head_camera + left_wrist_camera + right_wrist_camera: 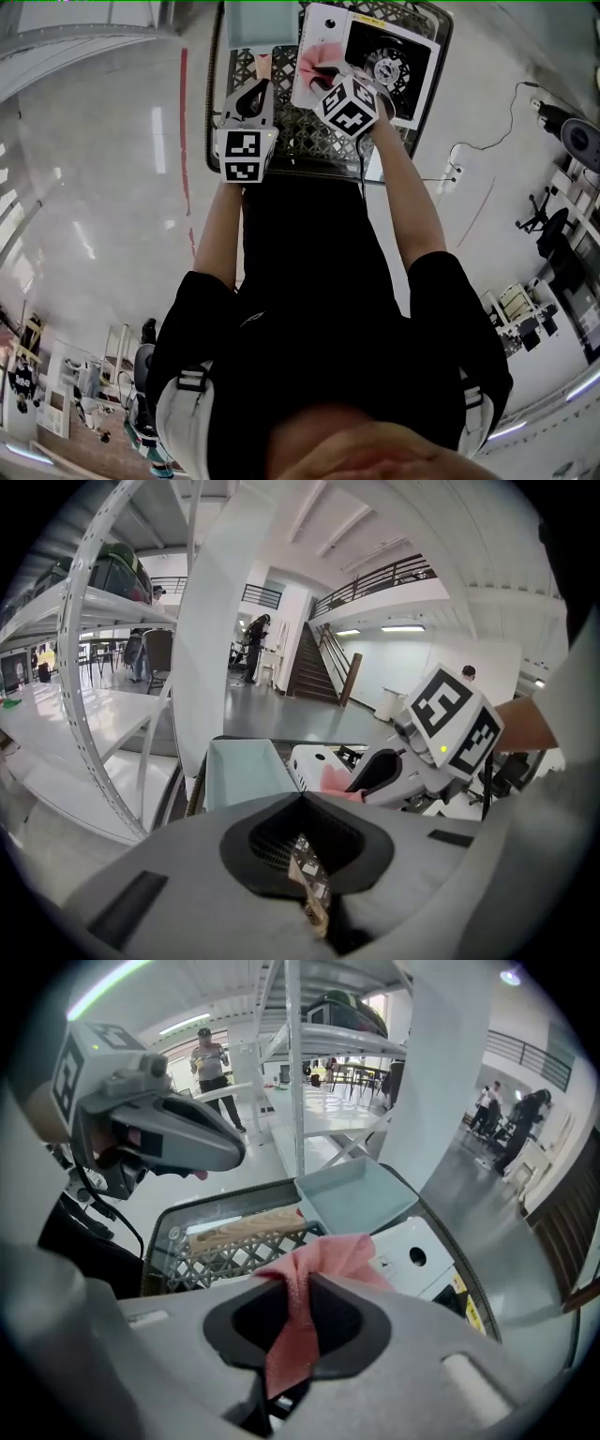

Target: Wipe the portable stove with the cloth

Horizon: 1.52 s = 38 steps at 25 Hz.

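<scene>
Black lattice tabletop (309,145) with a raised dark rim lies in front of you, on a glossy pale floor (112,169) crossed by a red line. White shelving racks (103,602) stand beyond it on the left, and a staircase (314,667) rises further back in the hall.

The portable stove (412,56) sits at the far right corner, close to the rim, with a pale teal tray (261,21) just beside it on the left. The lattice between the stove and you is bare, and the floor is open on both sides apart from a power strip (454,172) and its cable on the right.

The stove's long axis runs across your view, tilted slightly down to the right. Its white end faces the tray and the black burner plate lies to the right.

The pink cloth (317,64) rests on that white end, bunched up. Your right gripper (300,1283) points steeply down, its jaws clamped on the cloth. Your left gripper (300,799) hovers over the left part of the lattice, clear of the stove, jaws together.
</scene>
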Each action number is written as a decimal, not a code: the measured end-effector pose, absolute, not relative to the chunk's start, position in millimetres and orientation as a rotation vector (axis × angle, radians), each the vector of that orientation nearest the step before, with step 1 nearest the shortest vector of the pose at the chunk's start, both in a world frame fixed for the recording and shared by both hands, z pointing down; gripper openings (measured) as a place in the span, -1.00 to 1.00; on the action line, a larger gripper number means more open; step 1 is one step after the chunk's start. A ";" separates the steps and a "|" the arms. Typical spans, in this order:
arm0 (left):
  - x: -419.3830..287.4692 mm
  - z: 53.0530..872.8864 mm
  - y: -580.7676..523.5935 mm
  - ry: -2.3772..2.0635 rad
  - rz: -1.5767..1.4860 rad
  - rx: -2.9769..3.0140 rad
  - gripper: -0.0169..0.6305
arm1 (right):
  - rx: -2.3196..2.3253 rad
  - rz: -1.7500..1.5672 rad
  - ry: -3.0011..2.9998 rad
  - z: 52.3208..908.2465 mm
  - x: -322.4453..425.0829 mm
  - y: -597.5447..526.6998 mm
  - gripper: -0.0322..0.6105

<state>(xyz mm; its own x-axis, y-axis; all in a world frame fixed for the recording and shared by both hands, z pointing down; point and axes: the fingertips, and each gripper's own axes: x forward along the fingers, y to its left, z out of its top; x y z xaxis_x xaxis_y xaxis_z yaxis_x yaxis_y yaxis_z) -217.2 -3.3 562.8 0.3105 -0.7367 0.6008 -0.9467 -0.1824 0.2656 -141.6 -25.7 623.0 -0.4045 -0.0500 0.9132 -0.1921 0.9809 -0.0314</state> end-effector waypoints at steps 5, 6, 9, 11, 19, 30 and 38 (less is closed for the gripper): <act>-209.7 565.5 -2.6 -1.444 0.452 1.997 -0.95 | 0.207 0.198 -1.987 623.0 -136.1 -1.8 -0.72; -208.6 565.7 -2.9 -1.437 0.452 2.001 -0.95 | 0.215 0.208 -1.988 623.4 -135.2 2.8 -0.72; -205.6 565.8 -3.5 -1.420 0.462 2.016 -0.95 | 0.238 0.236 -1.993 623.3 -133.0 14.5 -0.72; -202.3 564.2 -4.4 -1.409 0.466 2.028 -0.95 | 0.253 0.253 -1.996 621.0 -131.1 20.9 -0.72; -187.9 563.9 -5.3 -1.362 0.482 2.063 -0.95 | 0.291 0.308 -2.012 619.5 -123.4 46.7 -0.72; -172.3 555.2 -22.4 -1.332 0.480 2.111 -0.95 | 0.617 0.166 -2.178 508.7 -84.2 -43.5 -0.75; -155.5 554.6 -43.3 -1.320 0.497 2.139 -0.95 | 0.658 0.107 -2.113 507.8 -66.4 -162.0 -0.75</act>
<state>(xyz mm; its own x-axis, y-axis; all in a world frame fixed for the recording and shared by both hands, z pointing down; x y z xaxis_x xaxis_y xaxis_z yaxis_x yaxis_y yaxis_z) -155.5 -43.3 554.6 0.4430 -0.6840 0.5796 -0.8964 -0.3489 0.2735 -66.4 -162.0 507.8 -0.4599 -0.4145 0.7853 -0.4918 0.8552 0.1633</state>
